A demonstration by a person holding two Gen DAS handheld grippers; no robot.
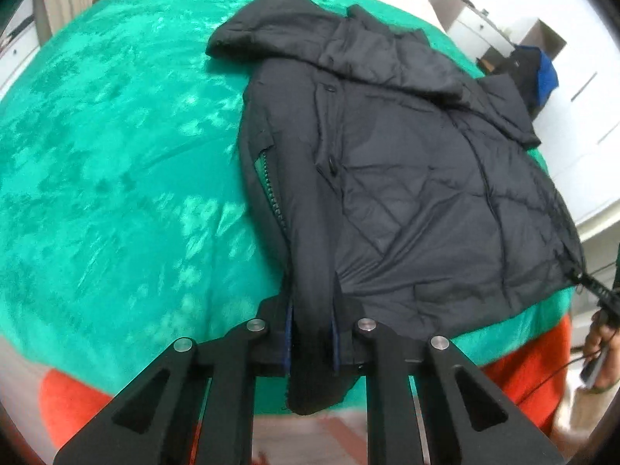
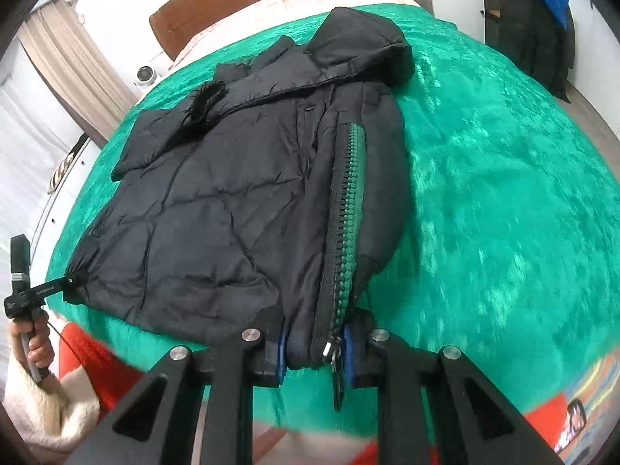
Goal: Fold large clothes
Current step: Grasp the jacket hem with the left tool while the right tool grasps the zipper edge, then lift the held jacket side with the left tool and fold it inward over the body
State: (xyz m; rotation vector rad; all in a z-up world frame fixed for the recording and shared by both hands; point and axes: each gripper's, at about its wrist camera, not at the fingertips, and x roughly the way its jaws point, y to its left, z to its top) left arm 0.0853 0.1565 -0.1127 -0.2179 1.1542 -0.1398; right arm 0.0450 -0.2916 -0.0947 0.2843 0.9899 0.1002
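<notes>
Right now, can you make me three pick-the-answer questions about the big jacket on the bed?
1. Where does the jacket lie?
A. on the green blanket
B. on the floor
C. on a chair

2. What colour is the jacket?
A. red
B. black
C. yellow

3. What are the jaws of the right gripper doing?
A. hanging open above the bed
B. pinching a pillow
C. pinching the jacket's hem by the zipper

Answers:
1. A, green blanket shows all around the jacket.
2. B, its puffy cloth is black all over.
3. C, the zipper's end sits squeezed between the blue pads; the left gripper pinches the hem's other corner.
</notes>
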